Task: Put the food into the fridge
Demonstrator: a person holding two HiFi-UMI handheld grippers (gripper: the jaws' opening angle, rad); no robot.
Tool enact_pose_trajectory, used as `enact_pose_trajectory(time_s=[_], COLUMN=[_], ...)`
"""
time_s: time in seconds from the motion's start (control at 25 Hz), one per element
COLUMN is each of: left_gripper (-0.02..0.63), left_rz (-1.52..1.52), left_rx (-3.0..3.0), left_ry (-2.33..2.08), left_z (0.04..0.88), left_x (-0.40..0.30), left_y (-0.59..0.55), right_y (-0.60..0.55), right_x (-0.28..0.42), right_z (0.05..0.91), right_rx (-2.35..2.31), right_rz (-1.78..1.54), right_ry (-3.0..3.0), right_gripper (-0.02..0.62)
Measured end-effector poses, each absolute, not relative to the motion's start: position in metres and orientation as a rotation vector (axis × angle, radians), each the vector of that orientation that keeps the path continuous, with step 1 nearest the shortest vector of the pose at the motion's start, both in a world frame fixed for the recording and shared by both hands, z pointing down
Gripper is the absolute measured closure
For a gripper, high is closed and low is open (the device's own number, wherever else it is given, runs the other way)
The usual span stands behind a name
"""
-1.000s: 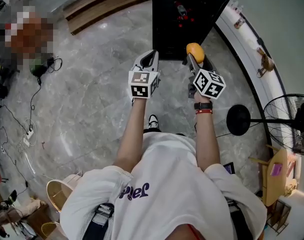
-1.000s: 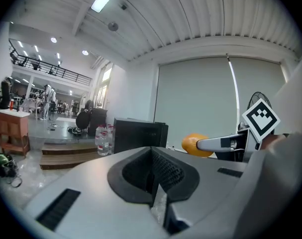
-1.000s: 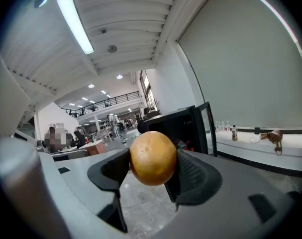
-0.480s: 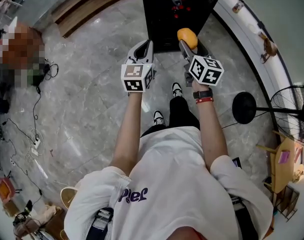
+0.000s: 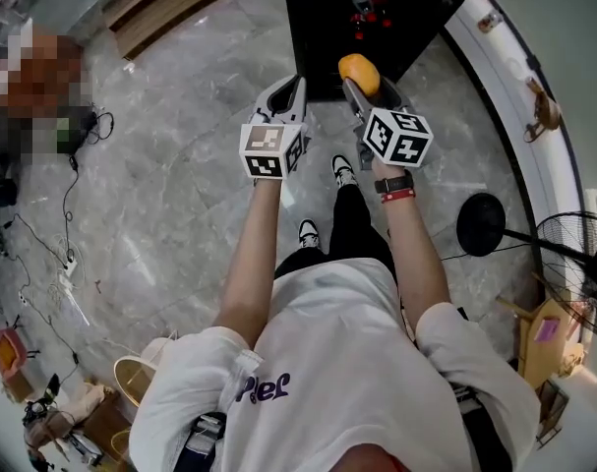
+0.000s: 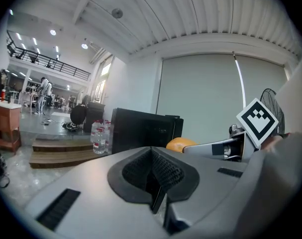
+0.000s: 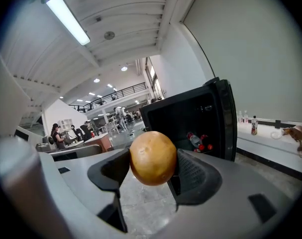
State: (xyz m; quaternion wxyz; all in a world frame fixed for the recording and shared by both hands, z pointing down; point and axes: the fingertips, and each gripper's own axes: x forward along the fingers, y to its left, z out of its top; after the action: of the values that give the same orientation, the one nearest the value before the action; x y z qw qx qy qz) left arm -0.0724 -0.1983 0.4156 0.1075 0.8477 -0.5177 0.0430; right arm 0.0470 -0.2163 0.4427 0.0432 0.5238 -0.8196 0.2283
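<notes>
Right tongs (image 7: pixel 150 169): gripped a potato (image 7: pixel 152 158) before the open fridge (image 7: pixel 173 114).
Left tongs (image 6: pixel 154 178): closed, empty.
Bottles (image 7: pixel 193 140): inside fridge; left gripper view missed them.

Polished grey marble floor (image 5: pixel 180 195), loose cables (image 5: pixel 70 214) trailing at its left. Wooden steps (image 5: pixel 170 13) (two low treads) run along the far side. A standing fan (image 5: pixel 573 264) stands beside a curved white ledge (image 5: pixel 529 150); a strip light (image 7: pixel 66 16) glows on the ribbed ceiling (image 7: pixel 126 14).
</notes>
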Motion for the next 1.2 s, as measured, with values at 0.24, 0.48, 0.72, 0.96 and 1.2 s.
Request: enact_pose_trajectory(time_s=[0.24, 0.48, 0.72, 0.96, 1.2], left_gripper=[0.586, 0.586, 0.586, 0.586, 0.586], left_rz=[0.158, 0.173, 0.177, 0.165, 0.157], left_rx=[2.475, 2.467, 2.452, 2.445, 2.428], left_ry=[-1.498, -1.457, -1.448, -1.443, -1.446], left_z=[0.448, 0.481, 0.502, 0.514, 0.525], left_x=[-0.076, -0.071, -0.067, -0.064, -0.063], left_y=[-0.23, -0.252, -0.274, -0.294, -0.312], right_y=[-0.256, -0.288, -0.318, -0.35, -0.379], right_x=[0.037, 0.041, 0.045, 0.053, 0.053], right_z=[0.475, 0.512, 0.541, 0.563, 0.578], right_rx=[1.556, 1.554, 1.554, 1.584, 1.586], right_rz=[0.687, 0.695, 0.694, 0.696, 0.707], right_ry=[-2.489, -2.459, -2.436, -2.407, -2.41], right_gripper=[0.285, 0.284, 0.284, 0.284, 0.284])
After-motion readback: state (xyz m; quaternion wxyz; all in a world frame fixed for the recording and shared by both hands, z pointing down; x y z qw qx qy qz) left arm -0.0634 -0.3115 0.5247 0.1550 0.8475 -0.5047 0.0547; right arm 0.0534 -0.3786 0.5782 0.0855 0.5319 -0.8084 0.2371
